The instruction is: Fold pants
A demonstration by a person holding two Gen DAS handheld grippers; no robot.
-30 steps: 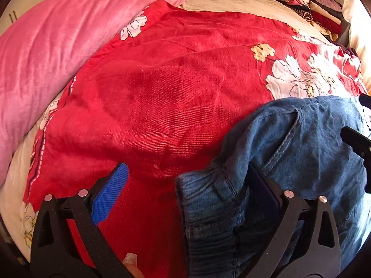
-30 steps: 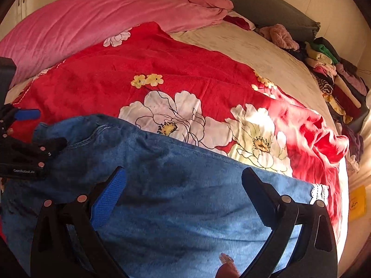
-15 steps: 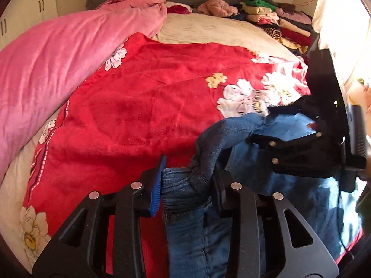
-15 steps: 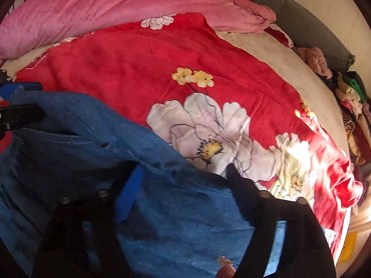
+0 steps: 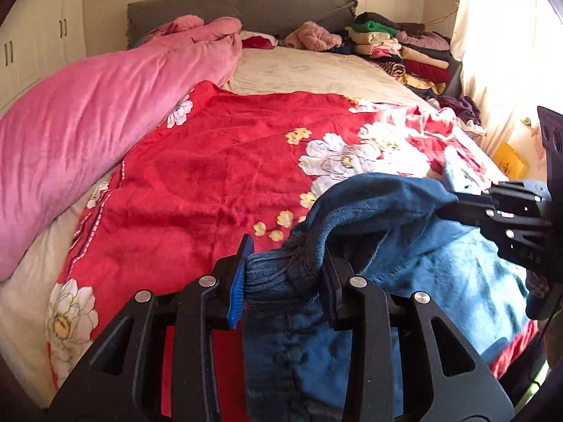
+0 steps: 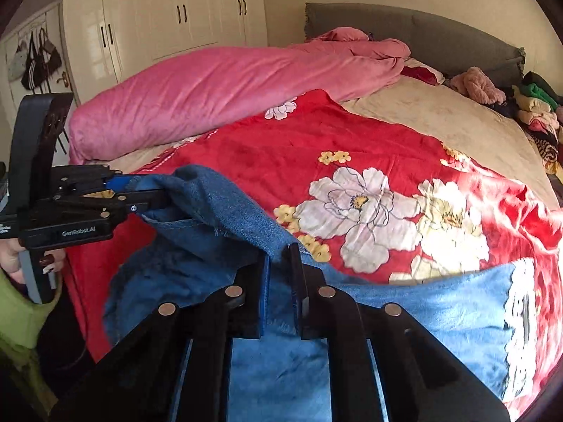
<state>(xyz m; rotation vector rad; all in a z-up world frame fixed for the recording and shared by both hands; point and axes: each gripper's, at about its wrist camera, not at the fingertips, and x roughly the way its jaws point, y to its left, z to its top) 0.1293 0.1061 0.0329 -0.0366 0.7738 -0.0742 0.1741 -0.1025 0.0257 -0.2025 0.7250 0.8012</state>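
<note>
A: Biggest worry first. The red floral blanket [image 5: 211, 176] is plush and creased, so when the blue jeans [image 6: 404, 316] get carried over and laid on it, I'd expect the cloth to drag and settle crooked instead of flat

B: Where are the jeans right now?

A: Near edge of the bed. The waist end is lifted off the blanket between the two tools, and the leg trails out flat toward the lace-trimmed hem [image 6: 520, 313] on the right. If the lift goes higher than the fold needs, that leg could slide and spoil the alignment

B: And the grips themselves?

A: The left gripper [image 5: 281, 277] is clamped on the bunched elastic waistband [image 5: 274, 274], a thick wad sitting between the blue pad and the black one. That looks secure. The right gripper [image 6: 279, 274] has just closed down nearly all the way and pinches only a thin fold of denim at the upper edge. That's the weak point, a thin layer could slip out under the jeans' own weight

B: Anything smaller?

A: The two tools sit close together, so a careless swing might knock one against the other
</note>
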